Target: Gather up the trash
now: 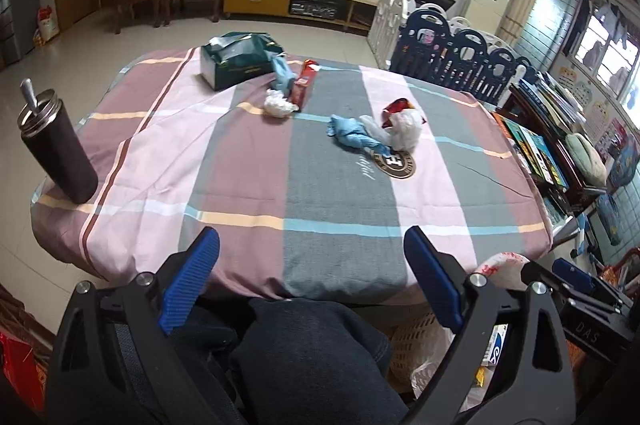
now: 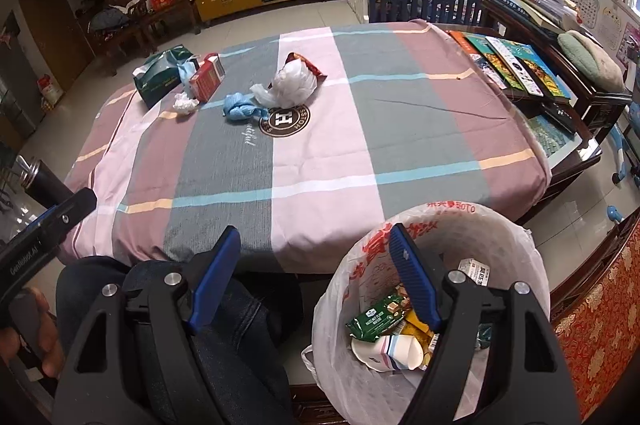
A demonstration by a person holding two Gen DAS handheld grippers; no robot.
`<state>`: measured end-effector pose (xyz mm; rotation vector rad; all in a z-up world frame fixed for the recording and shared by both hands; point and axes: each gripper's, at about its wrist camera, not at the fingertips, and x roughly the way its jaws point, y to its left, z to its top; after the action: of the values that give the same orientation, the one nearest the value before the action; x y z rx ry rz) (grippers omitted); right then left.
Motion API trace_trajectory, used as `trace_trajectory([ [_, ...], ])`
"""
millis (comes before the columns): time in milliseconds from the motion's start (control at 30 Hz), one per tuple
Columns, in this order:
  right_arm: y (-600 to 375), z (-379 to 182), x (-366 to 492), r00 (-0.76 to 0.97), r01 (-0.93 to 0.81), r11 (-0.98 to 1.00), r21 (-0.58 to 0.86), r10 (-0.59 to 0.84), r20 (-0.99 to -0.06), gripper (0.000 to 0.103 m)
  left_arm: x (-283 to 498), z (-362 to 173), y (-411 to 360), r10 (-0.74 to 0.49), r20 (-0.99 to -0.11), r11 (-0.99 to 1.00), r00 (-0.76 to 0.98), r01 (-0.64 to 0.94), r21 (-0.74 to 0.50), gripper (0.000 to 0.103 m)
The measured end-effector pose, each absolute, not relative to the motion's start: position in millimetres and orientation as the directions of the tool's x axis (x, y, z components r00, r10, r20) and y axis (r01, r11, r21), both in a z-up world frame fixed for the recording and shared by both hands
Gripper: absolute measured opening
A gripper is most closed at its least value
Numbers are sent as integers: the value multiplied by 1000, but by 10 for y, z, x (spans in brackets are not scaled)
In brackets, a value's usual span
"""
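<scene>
Both tools, left tool [image 1: 312, 277] and right tool [image 2: 316, 277], gape empty over the desk [image 1: 340, 209] edge; next reach: blue glove [image 1: 352, 135], then bin [image 2: 516, 237].

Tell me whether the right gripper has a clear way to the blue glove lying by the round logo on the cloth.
Probably yes. The right gripper is open and empty, and only bare tablecloth lies between it and the blue glove. The white plastic bag sits right beside the glove, so it may get nudged.
</scene>
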<state>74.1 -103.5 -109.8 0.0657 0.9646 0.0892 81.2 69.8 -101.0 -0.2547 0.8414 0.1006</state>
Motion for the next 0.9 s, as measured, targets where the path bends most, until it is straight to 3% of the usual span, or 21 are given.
trace_trajectory([
  [900, -879, -1371, 1150, 546, -29, 990, 138, 131, -828, 75, 909, -1406, 1172, 57, -781, 927, 622, -324, -190, 93],
])
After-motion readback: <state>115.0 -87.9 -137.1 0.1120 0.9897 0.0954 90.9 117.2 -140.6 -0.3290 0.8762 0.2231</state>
